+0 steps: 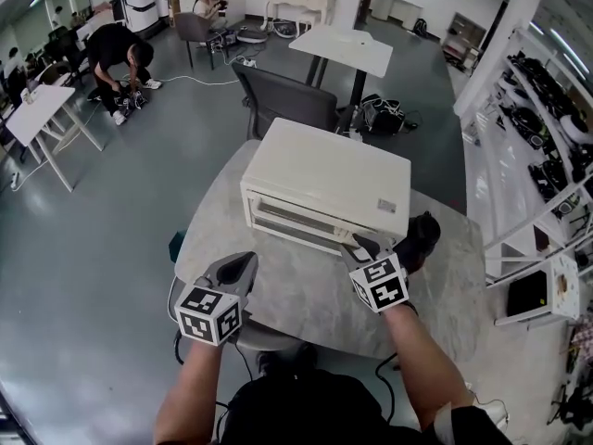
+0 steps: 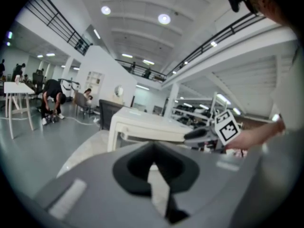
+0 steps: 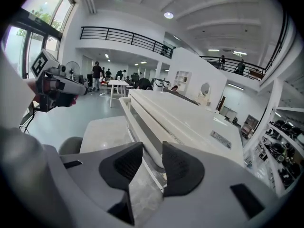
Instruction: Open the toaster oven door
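A cream toaster oven (image 1: pixel 324 188) stands on the round marble table (image 1: pixel 296 299), its door closed and its front toward me. My right gripper (image 1: pixel 357 246) is at the right end of the door handle (image 3: pixel 142 122). In the right gripper view the gripper (image 3: pixel 152 151) has its dark pads on either side of the white bar, shut on it. My left gripper (image 1: pixel 243 262) hovers over the table in front of the oven's left corner, shut on nothing. In the left gripper view its jaws (image 2: pixel 152 160) meet, with the oven (image 2: pixel 142 125) and the right gripper (image 2: pixel 199 134) beyond.
A black object (image 1: pixel 422 235) lies on the table just right of the oven. A grey chair (image 1: pixel 287 95) stands behind the table, and a white table (image 1: pixel 343 49) stands farther back. White shelving (image 1: pixel 547 109) lines the right side. People (image 1: pixel 116 54) work at the far left.
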The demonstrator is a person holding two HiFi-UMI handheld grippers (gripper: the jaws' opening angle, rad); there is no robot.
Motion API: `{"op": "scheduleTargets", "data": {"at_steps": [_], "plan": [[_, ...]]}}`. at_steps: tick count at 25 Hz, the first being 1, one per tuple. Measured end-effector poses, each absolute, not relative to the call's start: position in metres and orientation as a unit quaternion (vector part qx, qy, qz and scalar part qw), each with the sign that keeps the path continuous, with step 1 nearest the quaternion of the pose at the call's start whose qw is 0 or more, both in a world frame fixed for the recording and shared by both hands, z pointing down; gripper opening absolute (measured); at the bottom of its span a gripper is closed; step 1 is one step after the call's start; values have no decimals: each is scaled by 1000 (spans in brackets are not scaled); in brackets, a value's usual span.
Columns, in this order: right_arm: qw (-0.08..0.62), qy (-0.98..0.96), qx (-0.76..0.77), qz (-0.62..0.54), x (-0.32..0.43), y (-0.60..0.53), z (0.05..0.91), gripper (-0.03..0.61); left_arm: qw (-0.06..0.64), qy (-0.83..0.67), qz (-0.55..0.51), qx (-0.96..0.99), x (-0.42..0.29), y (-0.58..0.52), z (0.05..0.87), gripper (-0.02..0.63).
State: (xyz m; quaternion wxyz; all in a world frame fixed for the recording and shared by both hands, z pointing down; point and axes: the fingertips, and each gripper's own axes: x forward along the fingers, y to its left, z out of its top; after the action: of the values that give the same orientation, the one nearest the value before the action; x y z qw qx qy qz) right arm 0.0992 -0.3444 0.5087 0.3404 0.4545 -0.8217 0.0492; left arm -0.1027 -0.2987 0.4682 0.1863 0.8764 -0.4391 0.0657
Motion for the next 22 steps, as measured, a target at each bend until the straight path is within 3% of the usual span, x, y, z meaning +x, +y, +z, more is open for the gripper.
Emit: {"op": "scheduleTargets", "data": {"at_steps": [15, 22], "plan": [[329, -818, 467, 66, 86, -303, 520, 120, 198, -444, 95, 869, -129, -307, 489, 31], [321, -821, 465, 82, 76, -281, 528, 121, 183, -458, 135, 860, -140, -321, 503, 104]]}}
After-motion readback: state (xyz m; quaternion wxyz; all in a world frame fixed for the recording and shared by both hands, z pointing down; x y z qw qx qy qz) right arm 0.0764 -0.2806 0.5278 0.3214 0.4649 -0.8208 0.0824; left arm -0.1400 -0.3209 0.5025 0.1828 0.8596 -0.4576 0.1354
